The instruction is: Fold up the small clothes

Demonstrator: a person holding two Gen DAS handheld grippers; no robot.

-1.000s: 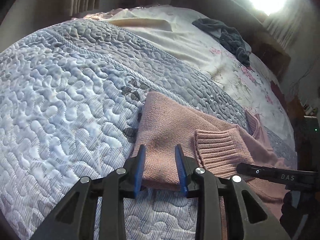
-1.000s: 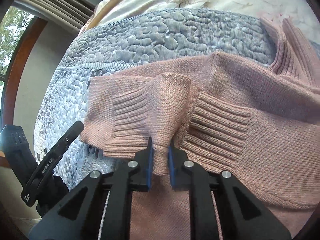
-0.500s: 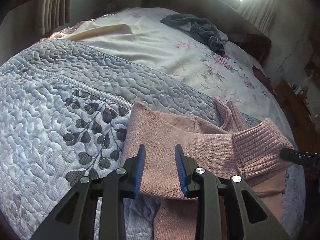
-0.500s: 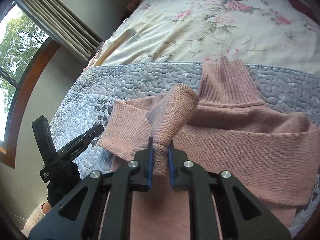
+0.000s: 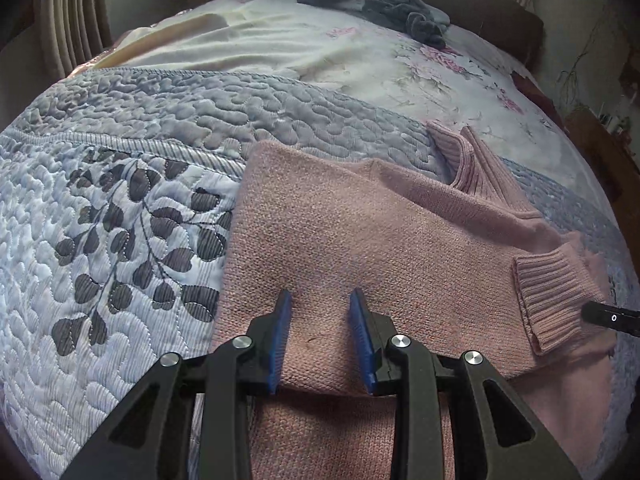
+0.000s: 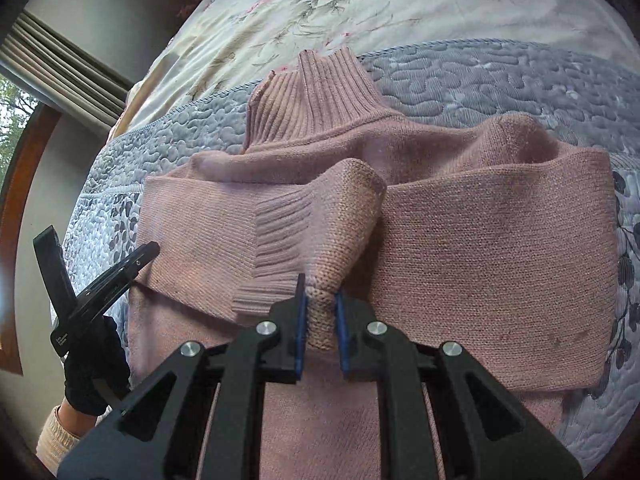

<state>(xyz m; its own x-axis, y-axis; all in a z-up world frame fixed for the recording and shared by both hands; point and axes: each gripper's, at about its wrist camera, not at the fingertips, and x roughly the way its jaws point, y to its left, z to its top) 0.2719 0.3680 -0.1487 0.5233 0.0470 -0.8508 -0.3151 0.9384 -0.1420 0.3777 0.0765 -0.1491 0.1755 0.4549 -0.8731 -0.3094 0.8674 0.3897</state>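
Note:
A pink knit sweater lies on the quilted bedspread, its ribbed turtleneck collar pointing to the far side and both sides folded inward. My right gripper is shut on a pinch of one sleeve, whose ribbed cuff drapes over the sweater's middle. My left gripper hangs open just above the folded left part of the sweater, with nothing between its blue pads. In the right wrist view the left gripper shows at the left, held by a black-gloved hand.
The grey-blue quilt with a leaf print covers the near part of the bed. Beyond it lies a floral sheet with a dark grey garment bunched near the headboard. Curtains and a window frame stand to the left.
My right gripper lifted the sleeve, carried it toward the sweater's middle and lowered it there. My left gripper stayed open and shifted further over the sweater's folded left part.

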